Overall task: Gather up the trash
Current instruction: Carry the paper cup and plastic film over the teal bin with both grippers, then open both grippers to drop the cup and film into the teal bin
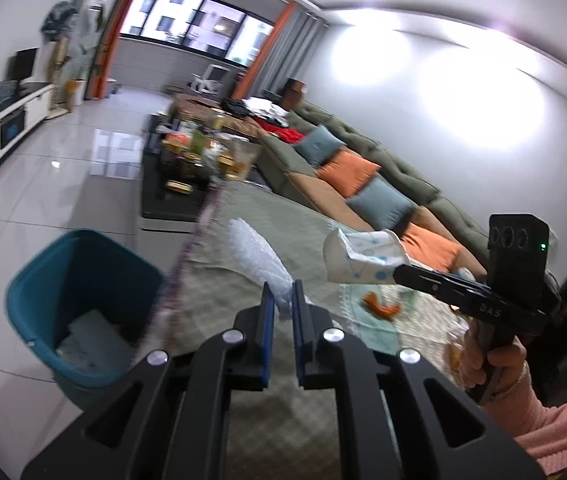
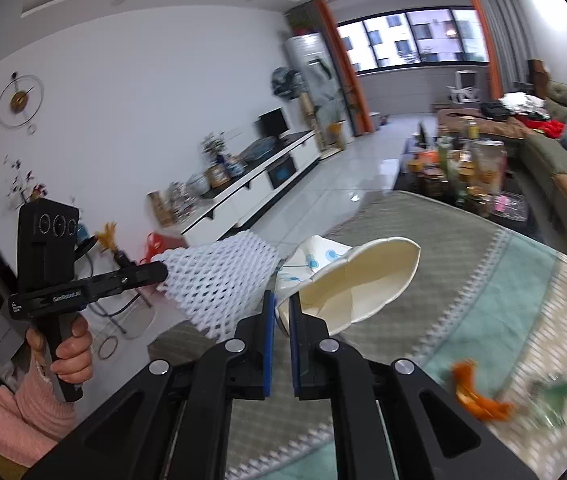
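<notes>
Cup (image 2: pixel 347 280) mouth faces away — crushed flat

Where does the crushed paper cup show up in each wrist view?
Left wrist view: the crushed paper cup is right of centre, pinched at the tip of the right gripper, which reaches in from the right.
Right wrist view: the cup is at centre, clamped in that camera's own gripper.
Shared landmark: the white foam net in the left gripper.
</notes>
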